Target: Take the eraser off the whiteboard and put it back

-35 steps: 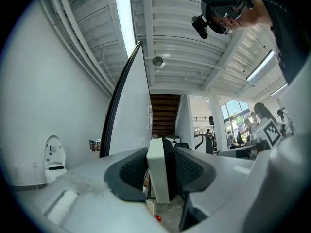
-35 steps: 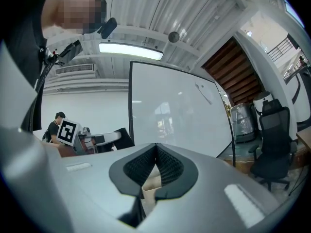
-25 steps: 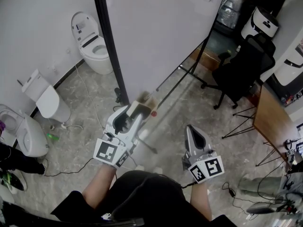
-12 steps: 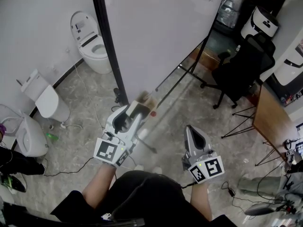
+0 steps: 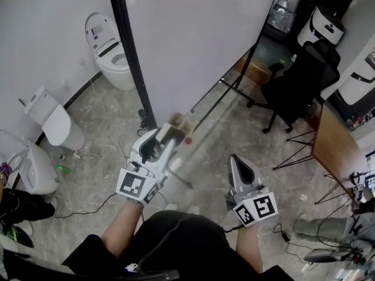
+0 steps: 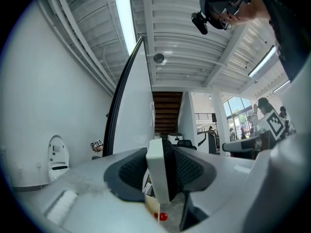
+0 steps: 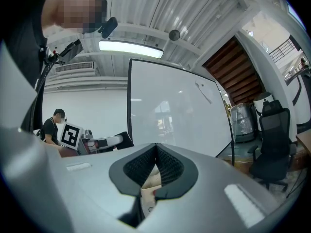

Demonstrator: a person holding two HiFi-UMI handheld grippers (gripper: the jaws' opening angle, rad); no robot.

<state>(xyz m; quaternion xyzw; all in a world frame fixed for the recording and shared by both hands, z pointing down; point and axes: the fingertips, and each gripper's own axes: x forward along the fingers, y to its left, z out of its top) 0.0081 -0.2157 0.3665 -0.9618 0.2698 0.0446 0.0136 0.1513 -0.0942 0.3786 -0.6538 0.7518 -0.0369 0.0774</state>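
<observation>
Seen from above, a person stands facing a large whiteboard (image 5: 193, 40) on a wheeled stand. Left of the whiteboard, a white toilet (image 5: 111, 54) sits on the floor.

Below the whiteboard's lower edge, the left gripper (image 5: 169, 136) points level toward it. Its fingers (image 6: 129, 171) are clamped on the whiteboard eraser (image 6: 163, 169), so the eraser is off the board and in the left hand. The eraser stands on edge between the fingers, with its white back to the left and its dark felt to the right. The whiteboard lies ahead of the eraser and close to it.

Further right and farther from the whiteboard, the right gripper (image 5: 238, 164) has its fingers (image 7: 167, 166) pressed together, holding nothing.

The left hand is nearer, so putting the eraser back likely means carrying it forward to the board.

A black office chair (image 5: 296, 89) stands right of the whiteboard.
</observation>
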